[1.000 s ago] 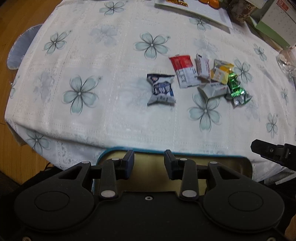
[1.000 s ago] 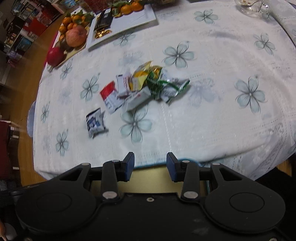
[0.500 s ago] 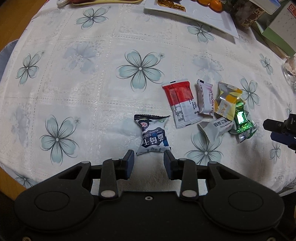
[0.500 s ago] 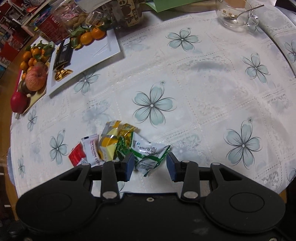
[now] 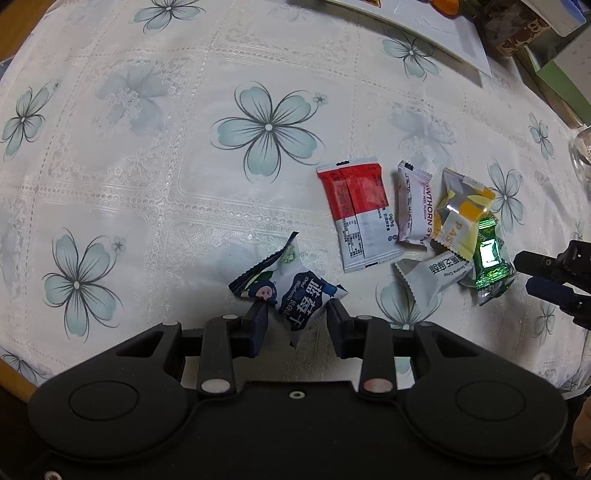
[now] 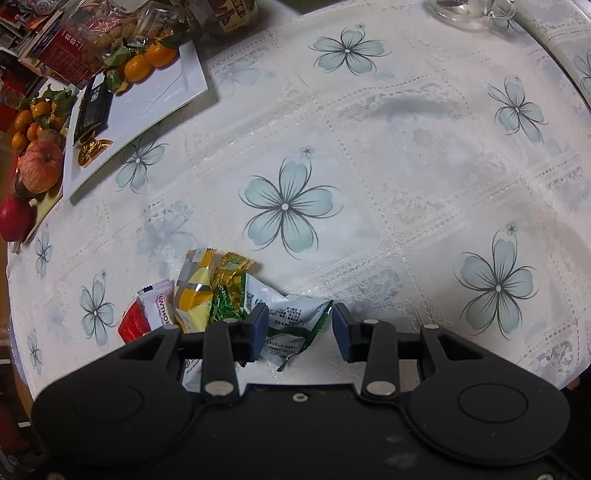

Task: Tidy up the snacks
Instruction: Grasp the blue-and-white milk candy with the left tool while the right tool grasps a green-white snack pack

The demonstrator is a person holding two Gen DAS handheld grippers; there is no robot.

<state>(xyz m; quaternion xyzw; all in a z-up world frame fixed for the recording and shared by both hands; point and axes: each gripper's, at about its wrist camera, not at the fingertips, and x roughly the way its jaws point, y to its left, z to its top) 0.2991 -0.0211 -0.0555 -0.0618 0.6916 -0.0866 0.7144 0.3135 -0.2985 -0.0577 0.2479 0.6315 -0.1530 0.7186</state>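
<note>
Several snack packets lie on the flowered tablecloth (image 5: 166, 166). My left gripper (image 5: 297, 321) points down and stands open astride a blue-and-white packet (image 5: 295, 295), whose far corner is tipped up. To its right lie a red-and-white packet (image 5: 360, 214), a white stick packet (image 5: 415, 210), a yellow-and-silver packet (image 5: 461, 210), a grey-white packet (image 5: 436, 275) and a green foil one (image 5: 489, 258). My right gripper (image 6: 298, 325) is open over a green-and-white packet (image 6: 291, 317). Its left finger rests at that packet's edge. The right gripper (image 5: 546, 273) also shows at the pile's right side.
A white rectangular plate (image 6: 155, 96) at the back left carries oranges (image 6: 151, 61) and a dark packet (image 6: 94, 107). An apple (image 6: 38, 166) lies beside it on a tray. A glass vessel (image 6: 461, 11) stands at the far edge. Boxes (image 5: 554, 74) sit at the back.
Both grippers came forward over the table and down onto the snacks. The blue-and-white packet now sits between my left fingers with one corner raised. The green-and-white packet lies under my right fingers.
</note>
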